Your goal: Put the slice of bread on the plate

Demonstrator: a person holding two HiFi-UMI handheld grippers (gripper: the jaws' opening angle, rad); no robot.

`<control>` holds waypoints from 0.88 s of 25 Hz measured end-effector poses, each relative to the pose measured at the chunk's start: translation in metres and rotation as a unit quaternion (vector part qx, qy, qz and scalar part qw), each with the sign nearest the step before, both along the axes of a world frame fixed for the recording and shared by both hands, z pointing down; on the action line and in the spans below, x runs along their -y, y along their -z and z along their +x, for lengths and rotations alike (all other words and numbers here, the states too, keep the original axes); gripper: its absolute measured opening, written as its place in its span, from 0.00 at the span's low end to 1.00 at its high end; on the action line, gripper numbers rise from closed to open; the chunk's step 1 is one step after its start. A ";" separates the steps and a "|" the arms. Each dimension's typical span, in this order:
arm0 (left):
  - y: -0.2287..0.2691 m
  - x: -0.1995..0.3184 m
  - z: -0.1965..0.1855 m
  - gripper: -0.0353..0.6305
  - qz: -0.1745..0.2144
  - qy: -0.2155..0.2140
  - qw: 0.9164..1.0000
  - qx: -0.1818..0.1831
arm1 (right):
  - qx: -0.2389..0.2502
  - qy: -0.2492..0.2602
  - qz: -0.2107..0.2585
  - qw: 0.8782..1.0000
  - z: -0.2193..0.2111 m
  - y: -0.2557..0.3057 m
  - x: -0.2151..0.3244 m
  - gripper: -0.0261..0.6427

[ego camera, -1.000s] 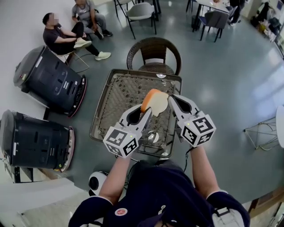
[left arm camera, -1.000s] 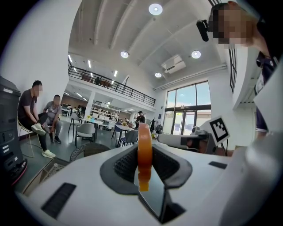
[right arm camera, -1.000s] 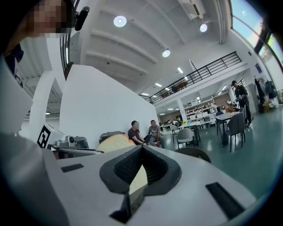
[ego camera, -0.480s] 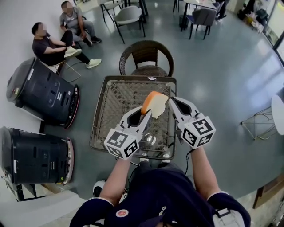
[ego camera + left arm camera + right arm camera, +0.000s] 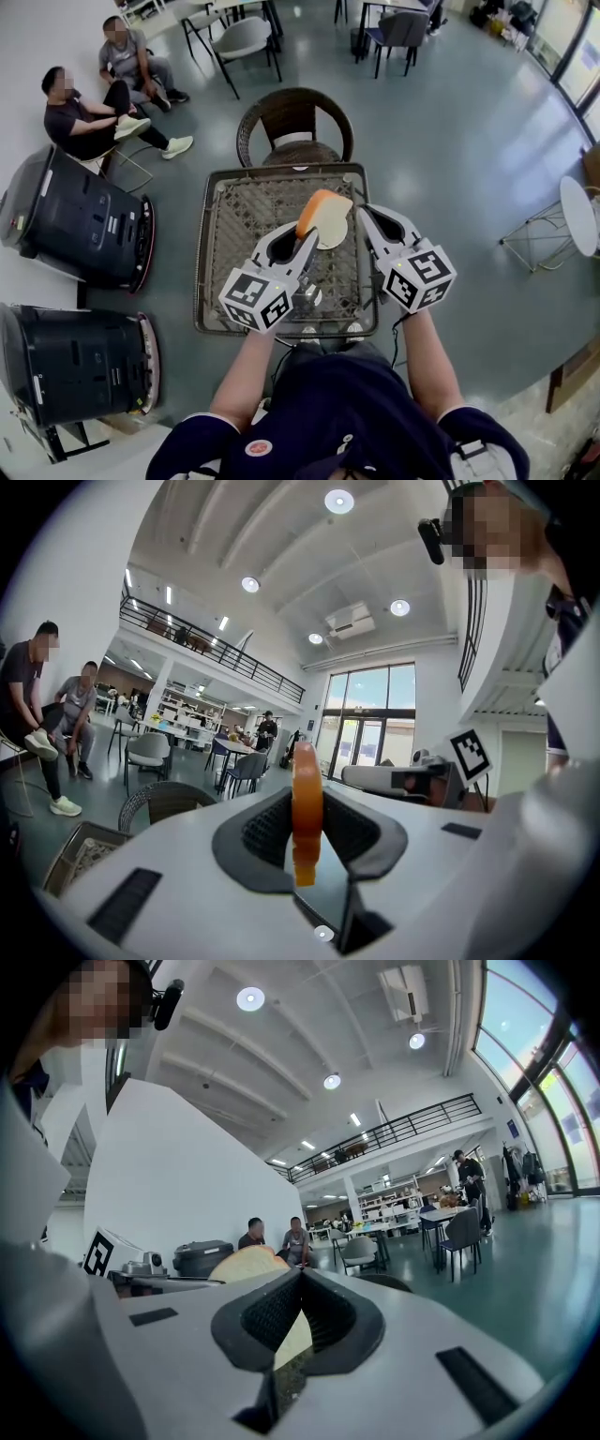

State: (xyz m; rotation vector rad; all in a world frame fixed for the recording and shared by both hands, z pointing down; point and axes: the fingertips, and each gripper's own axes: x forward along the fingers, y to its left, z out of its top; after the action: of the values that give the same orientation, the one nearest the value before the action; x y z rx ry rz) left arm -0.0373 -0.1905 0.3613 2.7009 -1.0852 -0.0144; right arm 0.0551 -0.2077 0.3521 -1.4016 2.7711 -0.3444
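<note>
Head view: looks steeply down over a person's forearms onto a square bench (image 5: pixel 230 225) with a woven top and a dark frame. Finds the left gripper (image 5: pixel 302 246) closed on the slice of bread (image 5: pixel 328 220), pads pressed to both faces of its lower corner. Has the slice upright, orange crust toward the left and pale face toward the right, held up in the air over the middle of the bench. Shows the right gripper (image 5: pixel 368 221) just beside the slice on its pale side, about level with the left one; cannot tell from above whether touching the bread or not. Left gripper view: meets the slice edge-on, a thin orange band standing straight up between the two dark pads and rising well above them. Right gripper view: has the jaw tips drawn together with nothing between them, only a narrow slit nearer the camera, and the pale face of the bread showing past the left jaw. Elsewhere in the head view: a brown wicker chair (image 5: pixel 292 117) at the far side of the bench, two black machines (image 5: pixel 80 220) on the grey floor at the left, two seated people (image 5: pixel 89 112) beyond them, and a small shiny thing (image 5: pixel 309 296) at the near part of the bench, between the two marker cubes.
</note>
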 end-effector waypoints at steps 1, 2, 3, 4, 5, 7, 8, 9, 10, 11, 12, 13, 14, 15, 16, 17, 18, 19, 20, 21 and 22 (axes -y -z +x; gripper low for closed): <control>-0.001 0.002 -0.001 0.19 -0.001 -0.002 1.000 0.000 | 0.000 -0.003 -0.001 1.000 -0.001 -0.001 0.001 0.05; -0.004 0.004 -0.002 0.19 -0.002 -0.004 1.000 0.001 | -0.001 -0.006 -0.003 1.000 -0.001 -0.003 0.003 0.05; -0.007 0.006 -0.003 0.19 -0.004 -0.006 1.000 0.002 | -0.002 -0.009 -0.005 1.000 -0.002 -0.005 0.004 0.05; -0.010 0.008 -0.004 0.19 -0.005 -0.007 1.000 0.003 | -0.003 -0.012 -0.006 1.000 -0.002 -0.008 0.005 0.05; -0.013 0.010 -0.004 0.19 -0.007 -0.008 1.000 0.004 | -0.005 -0.014 -0.009 1.000 -0.002 -0.010 0.007 0.05; -0.019 0.015 -0.004 0.19 -0.012 -0.010 1.000 0.005 | -0.008 -0.018 -0.013 1.000 -0.002 -0.015 0.011 0.05; -0.023 0.018 -0.004 0.19 -0.014 -0.010 1.000 0.005 | -0.010 -0.020 -0.016 1.000 -0.002 -0.018 0.013 0.05; -0.027 0.021 -0.004 0.19 -0.018 -0.011 1.000 0.005 | -0.012 -0.020 -0.019 1.000 -0.003 -0.021 0.015 0.05; -0.032 0.025 -0.005 0.19 -0.022 -0.011 1.000 0.004 | -0.014 -0.021 -0.022 0.999 -0.003 -0.025 0.018 0.05; -0.037 0.028 -0.006 0.19 -0.028 -0.010 1.000 0.003 | -0.016 -0.021 -0.027 0.999 -0.004 -0.030 0.020 0.05; -0.043 0.031 -0.007 0.19 -0.034 -0.009 0.999 0.002 | -0.019 -0.022 -0.033 0.999 -0.004 -0.035 0.022 0.05; -0.049 0.034 -0.008 0.19 -0.041 -0.008 0.999 0.001 | -0.022 -0.023 -0.039 0.999 -0.004 -0.040 0.023 0.05; -0.056 0.037 -0.008 0.19 -0.049 -0.007 0.999 0.001 | -0.025 -0.025 -0.046 0.998 -0.004 -0.046 0.025 0.05; -0.064 0.040 -0.008 0.19 -0.057 -0.007 0.998 0.000 | -0.029 -0.026 -0.052 0.998 -0.003 -0.052 0.027 0.05; -0.072 0.043 -0.008 0.19 -0.065 -0.006 0.998 -0.001 | -0.033 -0.028 -0.058 0.997 -0.002 -0.059 0.029 0.05; -0.080 0.046 -0.007 0.19 -0.073 -0.005 0.997 -0.003 | -0.037 -0.028 -0.065 0.997 -0.001 -0.066 0.031 0.05; -0.089 0.049 -0.006 0.19 -0.080 -0.004 0.997 -0.004 | -0.042 -0.029 -0.072 0.996 0.000 -0.074 0.033 0.05; -0.097 0.052 -0.005 0.19 -0.087 -0.003 0.996 -0.005 | -0.046 -0.029 -0.080 0.995 0.002 -0.081 0.035 0.05; -0.107 0.054 -0.004 0.19 -0.094 -0.002 0.996 -0.005 | -0.049 -0.029 -0.089 0.994 0.003 -0.089 0.037 0.05; -0.116 0.057 -0.003 0.19 -0.101 -0.001 0.995 -0.006 | -0.050 -0.028 -0.098 0.994 0.003 -0.097 0.039 0.05; -0.126 0.059 -0.003 0.19 -0.110 0.000 0.994 -0.006 | -0.051 -0.027 -0.107 0.993 0.002 -0.105 0.040 0.05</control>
State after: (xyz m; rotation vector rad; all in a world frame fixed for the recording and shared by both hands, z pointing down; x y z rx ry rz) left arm -0.0401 -0.2499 0.4872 2.5015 -1.0188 0.0837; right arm 0.0574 -0.2481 0.4568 -1.5795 2.8413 -0.5993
